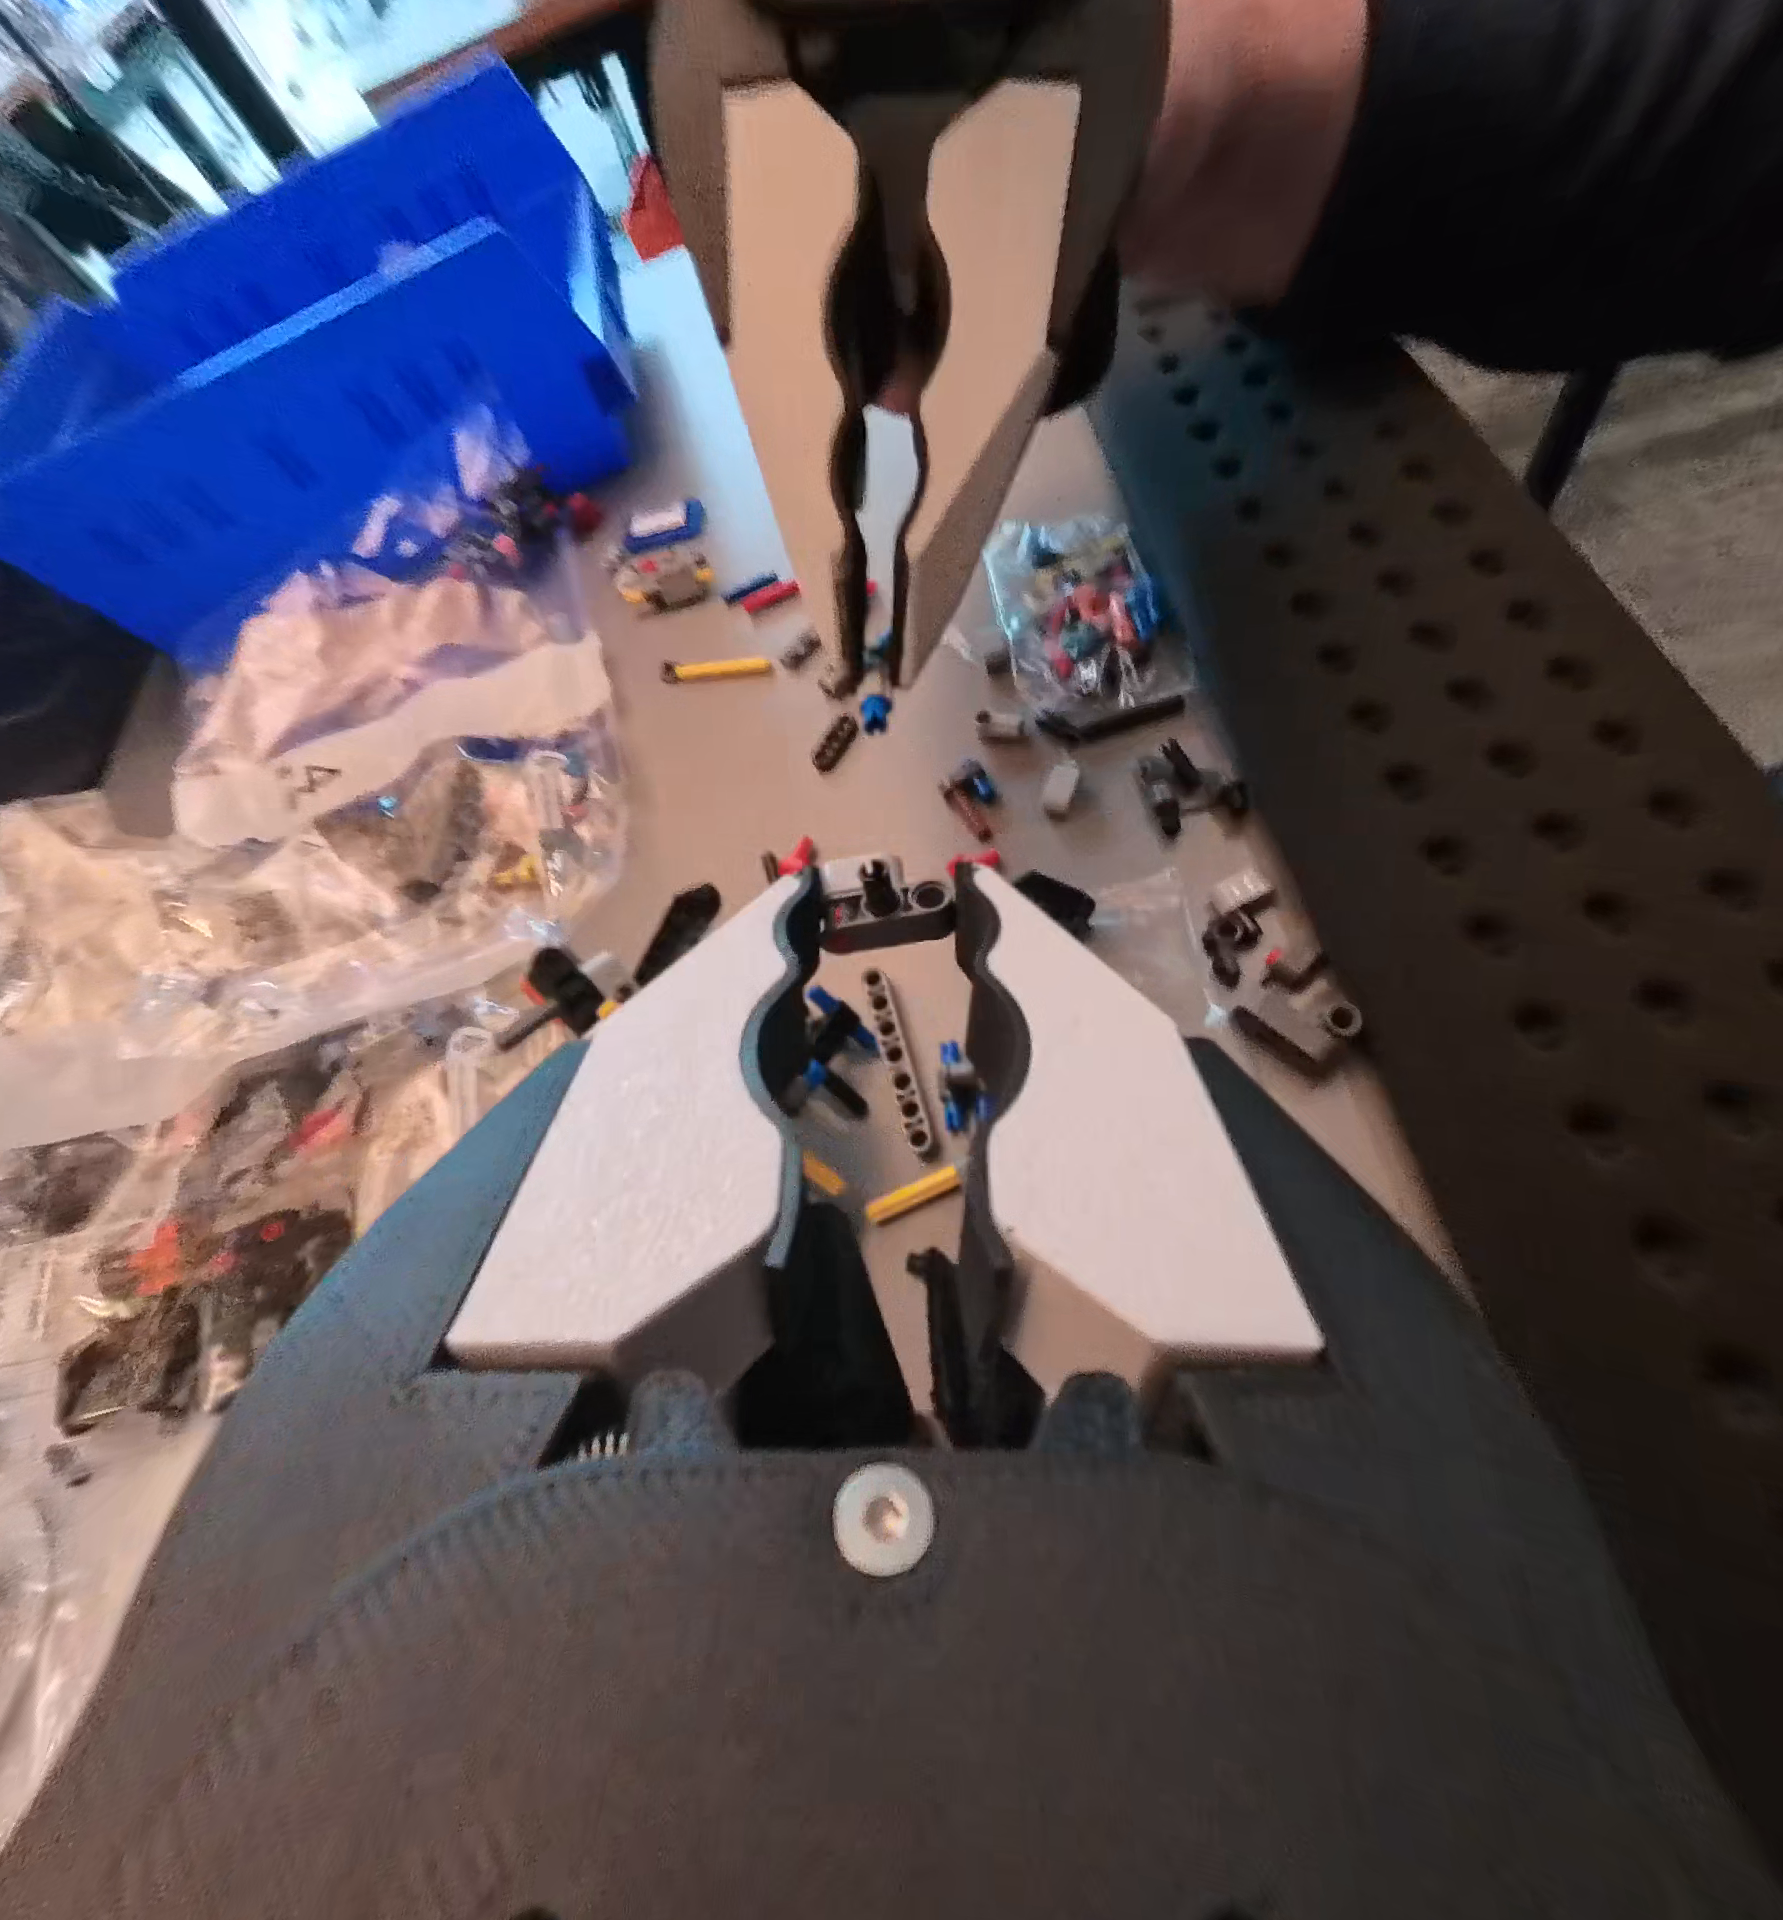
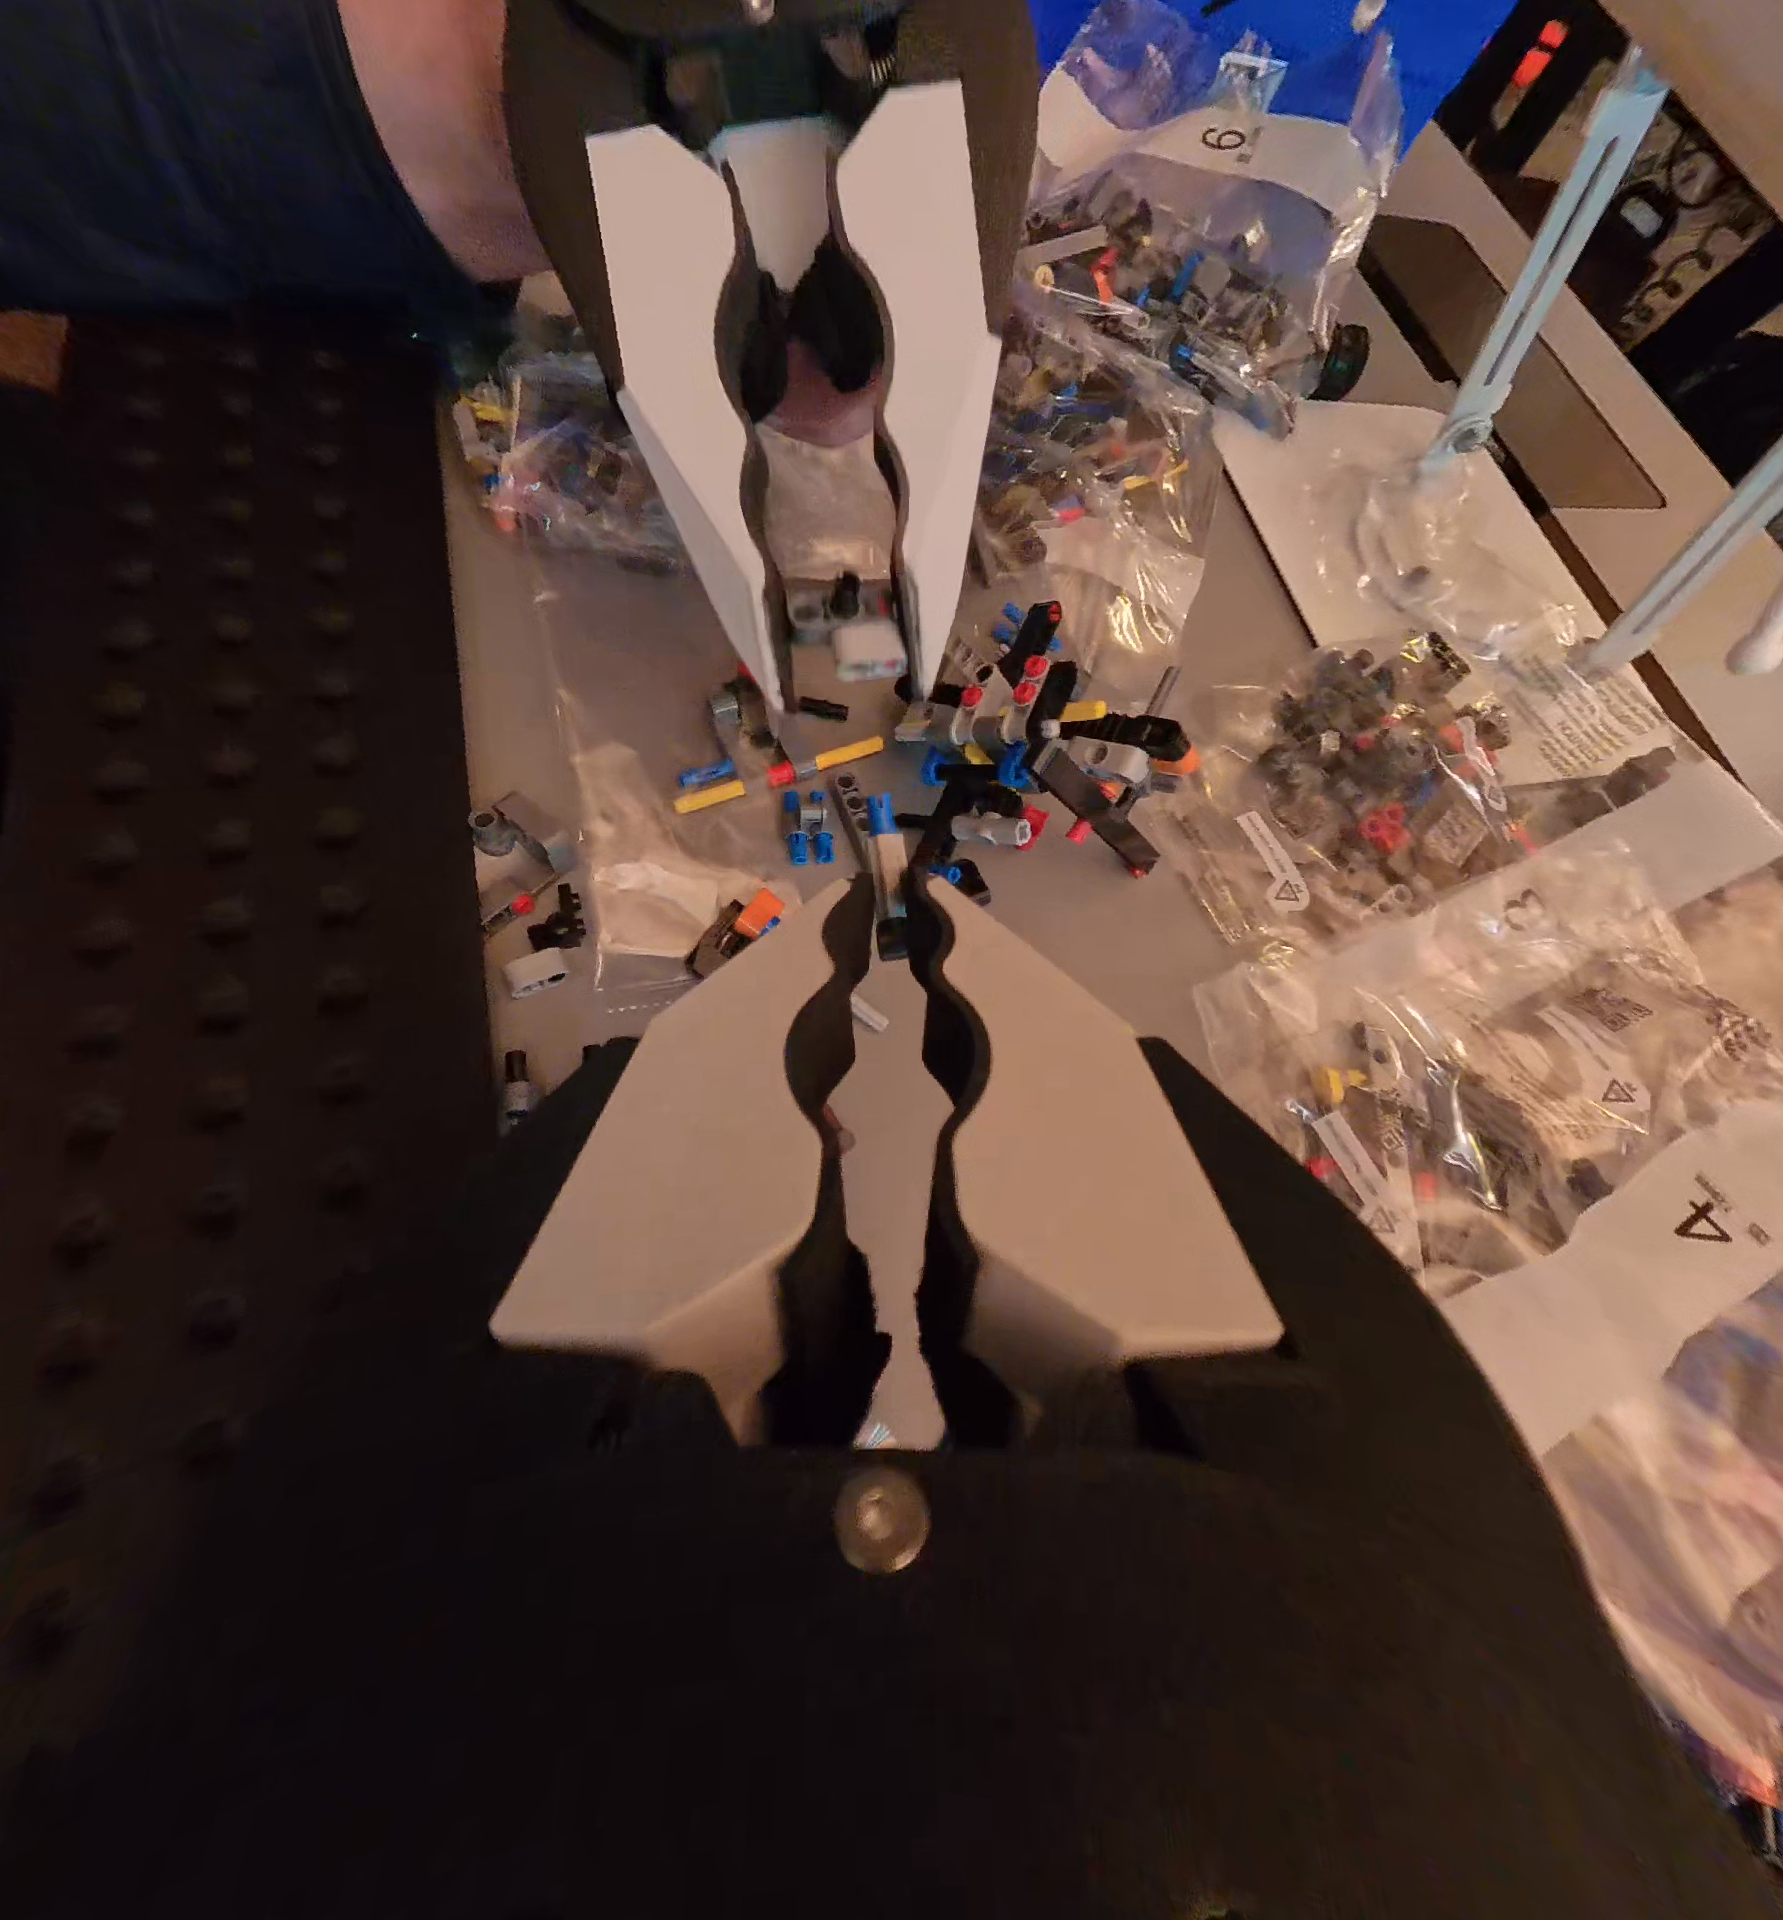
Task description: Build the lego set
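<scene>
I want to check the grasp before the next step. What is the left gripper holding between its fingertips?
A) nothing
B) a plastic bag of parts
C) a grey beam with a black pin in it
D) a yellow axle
C: in the left wrist view the left gripper is shut on a grey beam, with a black pin standing in one of its holes.

1. A grey table is carrying loose lego pieces scattered beneath the fingers.
2. Clear plastic bags of parts are lying right of the right fingers.
3. A blue bin is sitting left of the left fingers.
</scene>
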The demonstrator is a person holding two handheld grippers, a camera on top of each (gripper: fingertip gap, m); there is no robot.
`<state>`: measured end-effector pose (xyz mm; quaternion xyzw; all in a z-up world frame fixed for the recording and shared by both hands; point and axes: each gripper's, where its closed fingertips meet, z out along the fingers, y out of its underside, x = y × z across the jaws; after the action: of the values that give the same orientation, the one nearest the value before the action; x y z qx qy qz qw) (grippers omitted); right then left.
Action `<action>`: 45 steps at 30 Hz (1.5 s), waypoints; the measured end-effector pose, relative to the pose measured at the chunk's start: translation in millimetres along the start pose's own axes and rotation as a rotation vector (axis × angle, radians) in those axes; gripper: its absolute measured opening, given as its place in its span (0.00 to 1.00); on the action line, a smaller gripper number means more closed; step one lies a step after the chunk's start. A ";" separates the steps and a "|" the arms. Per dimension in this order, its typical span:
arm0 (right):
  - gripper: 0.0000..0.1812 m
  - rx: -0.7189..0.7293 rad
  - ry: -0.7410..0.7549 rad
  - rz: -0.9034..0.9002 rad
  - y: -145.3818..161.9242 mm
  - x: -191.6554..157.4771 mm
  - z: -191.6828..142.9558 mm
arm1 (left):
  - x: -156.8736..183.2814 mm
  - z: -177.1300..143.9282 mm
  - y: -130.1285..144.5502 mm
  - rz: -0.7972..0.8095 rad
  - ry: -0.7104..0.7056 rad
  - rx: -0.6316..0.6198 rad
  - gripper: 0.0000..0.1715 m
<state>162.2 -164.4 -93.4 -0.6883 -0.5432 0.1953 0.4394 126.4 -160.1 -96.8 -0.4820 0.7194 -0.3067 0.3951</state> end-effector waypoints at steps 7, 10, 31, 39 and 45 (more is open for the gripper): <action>0.02 -0.057 -0.010 -0.031 4.8 -6.6 14.2 | 4.7 17.8 8.4 0.008 0.000 -0.068 0.28; 0.02 -0.080 -0.006 -0.048 3.6 -8.5 20.7 | 7.9 20.2 -2.6 0.096 -0.033 -0.046 0.16; 0.00 -0.068 -0.007 -0.005 11.6 -1.8 8.8 | 3.5 13.0 18.6 0.182 -0.091 -0.210 0.02; 0.05 0.013 -0.004 -0.010 -7.1 -4.2 13.9 | 4.7 10.3 7.6 0.161 -0.077 -0.144 0.02; 0.05 -0.047 -0.040 -0.039 -1.3 -13.7 26.5 | 10.4 15.9 0.4 0.193 -0.074 -0.130 0.02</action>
<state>137.1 -166.5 -109.5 -0.6837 -0.5696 0.1878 0.4156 137.6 -170.6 -107.9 -0.4461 0.7658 -0.2016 0.4171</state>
